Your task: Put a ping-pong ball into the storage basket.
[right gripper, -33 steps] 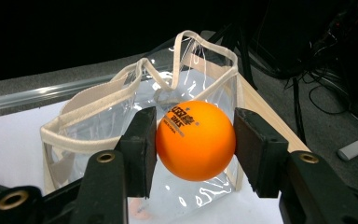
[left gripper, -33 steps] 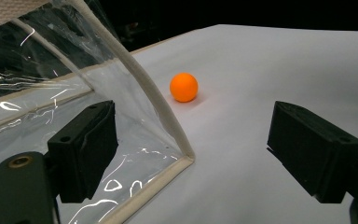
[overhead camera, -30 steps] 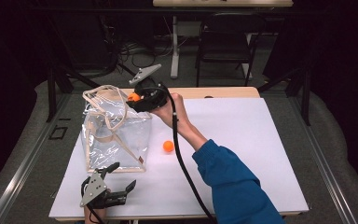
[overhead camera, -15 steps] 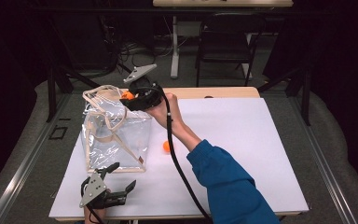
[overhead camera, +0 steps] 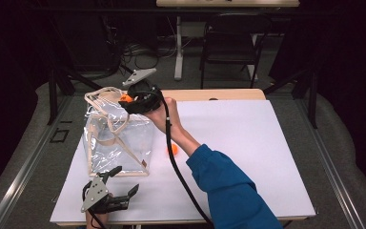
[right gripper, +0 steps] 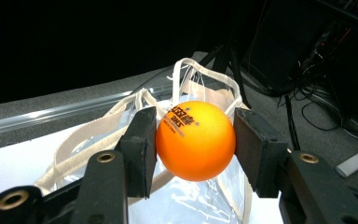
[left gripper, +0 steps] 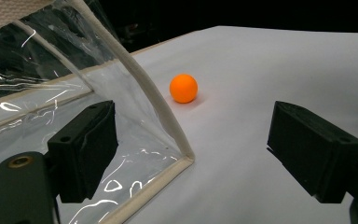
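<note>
A clear plastic tote bag [overhead camera: 116,138] with cream straps stands on the white table [overhead camera: 248,138] at the left. My right gripper [overhead camera: 126,99] hovers over the bag's open top, shut on an orange ball [right gripper: 196,140] [overhead camera: 125,98] with black print. In the right gripper view the bag [right gripper: 200,196] lies just below the ball. A second orange ball [overhead camera: 172,149] [left gripper: 183,88] rests on the table right of the bag. My left gripper [overhead camera: 124,181] [left gripper: 191,154] lies low near the table's front edge, open, beside the bag's lower corner [left gripper: 182,158].
A black cable [overhead camera: 176,167] trails from the right gripper along the person's blue sleeve [overhead camera: 228,191]. A wooden strip [overhead camera: 219,94] borders the table's far edge. Behind it stand a chair [overhead camera: 228,47] and floor cables [overhead camera: 138,50].
The right gripper with the ball has shifted a little to the left, from beside the bag's rim to over its opening. The left gripper has stayed put.
</note>
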`<action>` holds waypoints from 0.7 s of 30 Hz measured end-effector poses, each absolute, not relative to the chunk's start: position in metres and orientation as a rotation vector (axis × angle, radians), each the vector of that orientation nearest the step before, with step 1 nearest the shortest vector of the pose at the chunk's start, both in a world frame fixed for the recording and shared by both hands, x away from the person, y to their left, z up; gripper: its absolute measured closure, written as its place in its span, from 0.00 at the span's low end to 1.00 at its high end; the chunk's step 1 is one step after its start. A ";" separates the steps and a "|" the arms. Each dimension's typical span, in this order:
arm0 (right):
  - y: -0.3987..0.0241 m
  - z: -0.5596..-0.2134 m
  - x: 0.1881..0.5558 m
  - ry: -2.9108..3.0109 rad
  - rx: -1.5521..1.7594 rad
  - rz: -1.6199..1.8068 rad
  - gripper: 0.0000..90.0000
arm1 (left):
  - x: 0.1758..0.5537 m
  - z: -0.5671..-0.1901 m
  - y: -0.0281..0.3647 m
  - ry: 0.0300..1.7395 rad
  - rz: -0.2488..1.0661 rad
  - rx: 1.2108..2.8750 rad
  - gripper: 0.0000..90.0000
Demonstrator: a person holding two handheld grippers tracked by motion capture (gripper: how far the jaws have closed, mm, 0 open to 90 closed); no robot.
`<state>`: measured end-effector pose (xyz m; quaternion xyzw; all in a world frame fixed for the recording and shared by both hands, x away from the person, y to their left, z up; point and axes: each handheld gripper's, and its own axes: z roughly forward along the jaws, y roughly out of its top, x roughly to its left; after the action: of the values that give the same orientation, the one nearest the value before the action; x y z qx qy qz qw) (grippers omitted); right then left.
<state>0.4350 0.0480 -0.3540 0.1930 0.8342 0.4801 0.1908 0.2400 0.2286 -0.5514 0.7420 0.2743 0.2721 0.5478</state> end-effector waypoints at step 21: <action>0.071 -0.358 0.430 2.349 0.505 1.361 0.57 | 0.240 -0.551 0.230 0.650 0.645 1.753 0.18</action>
<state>0.4295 0.0705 -0.3583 0.1796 0.8353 0.4840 0.1892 0.2401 0.2296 -0.5514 0.7403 0.2747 0.2726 0.5497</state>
